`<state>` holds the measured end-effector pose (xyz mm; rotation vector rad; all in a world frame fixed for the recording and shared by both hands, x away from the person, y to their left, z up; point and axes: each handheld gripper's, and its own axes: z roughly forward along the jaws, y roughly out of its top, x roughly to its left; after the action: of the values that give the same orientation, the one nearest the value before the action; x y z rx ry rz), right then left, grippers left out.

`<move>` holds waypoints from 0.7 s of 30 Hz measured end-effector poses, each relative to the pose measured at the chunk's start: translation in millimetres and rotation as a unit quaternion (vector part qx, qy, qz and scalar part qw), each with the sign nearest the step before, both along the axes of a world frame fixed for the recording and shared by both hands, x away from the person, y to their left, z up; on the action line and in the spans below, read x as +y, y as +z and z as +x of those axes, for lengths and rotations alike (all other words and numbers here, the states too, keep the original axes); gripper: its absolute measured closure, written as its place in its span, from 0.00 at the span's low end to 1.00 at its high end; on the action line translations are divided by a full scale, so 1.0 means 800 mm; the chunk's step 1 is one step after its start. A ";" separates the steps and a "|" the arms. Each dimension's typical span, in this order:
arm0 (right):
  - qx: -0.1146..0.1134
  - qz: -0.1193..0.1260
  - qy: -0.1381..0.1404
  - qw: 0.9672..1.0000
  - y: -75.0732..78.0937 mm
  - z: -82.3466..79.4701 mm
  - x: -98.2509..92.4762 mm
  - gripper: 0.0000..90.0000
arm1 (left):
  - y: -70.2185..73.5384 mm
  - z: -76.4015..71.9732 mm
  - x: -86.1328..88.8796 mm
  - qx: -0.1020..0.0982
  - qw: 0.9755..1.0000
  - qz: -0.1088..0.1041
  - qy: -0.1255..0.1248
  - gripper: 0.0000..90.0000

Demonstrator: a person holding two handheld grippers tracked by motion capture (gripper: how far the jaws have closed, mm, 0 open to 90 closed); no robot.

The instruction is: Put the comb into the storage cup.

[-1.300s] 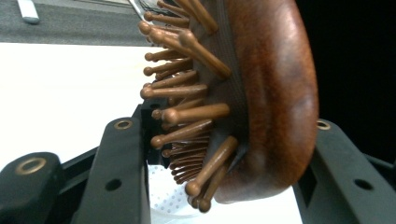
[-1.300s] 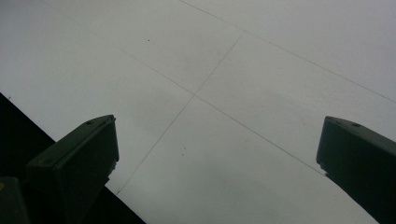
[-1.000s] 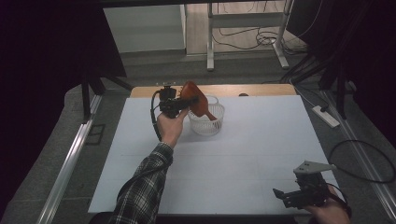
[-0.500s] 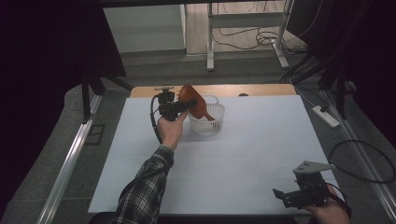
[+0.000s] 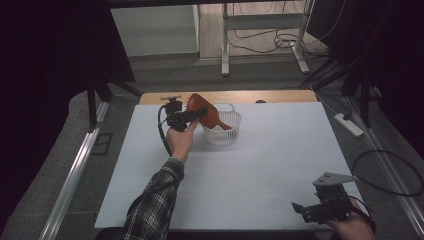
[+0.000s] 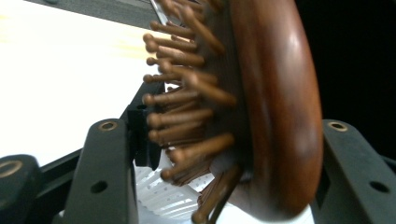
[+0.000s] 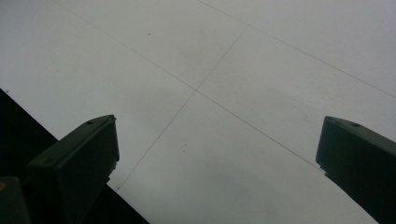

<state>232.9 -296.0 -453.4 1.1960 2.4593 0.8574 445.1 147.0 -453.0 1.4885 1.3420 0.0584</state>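
White worktop [image 5: 260, 180] carried white basket [image 5: 222, 131] near far edge. Brown hairbrush [image 5: 209, 112] leaned over basket rim, handle inside, bristles toward left jaw. Left tool [image 5: 192, 114] around brush head, jaws just widened; left jaw clear of bristles [image 6: 187, 116], contact at right jaw uncertain. Right tool [image 5: 305, 210] at near right corner, jaws apart, nothing between.

The person wears a dark plaid flannel sleeve [image 5: 150, 210] on the left arm. Both grippers are black, the left gripper [image 5: 192, 114] trailing a looped black cable, the right gripper [image 5: 320, 210] topped by a grey three-cornered plate. The black fingers [image 6: 105, 172] are flat bars with brass-ringed screw holes.
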 end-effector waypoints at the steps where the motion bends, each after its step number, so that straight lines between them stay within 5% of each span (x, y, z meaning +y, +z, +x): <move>1: 0.000 -0.001 0.000 1.000 0.000 0.000 0.000 0.00 | 0.000 0.000 0.001 0.000 1.000 0.000 0.001 0.48; 13: -0.001 -0.002 0.000 1.000 0.000 -0.001 0.000 0.00 | 0.002 0.003 0.000 -0.003 1.000 0.023 -0.015 0.32; 21: -0.001 -0.002 0.000 1.000 0.000 -0.001 0.000 0.00 | 0.005 0.004 0.000 -0.008 0.998 0.057 -0.035 0.22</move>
<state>232.4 -295.6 -453.4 1.1927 2.4588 0.8518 448.6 147.3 -449.3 1.6258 1.2912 0.1040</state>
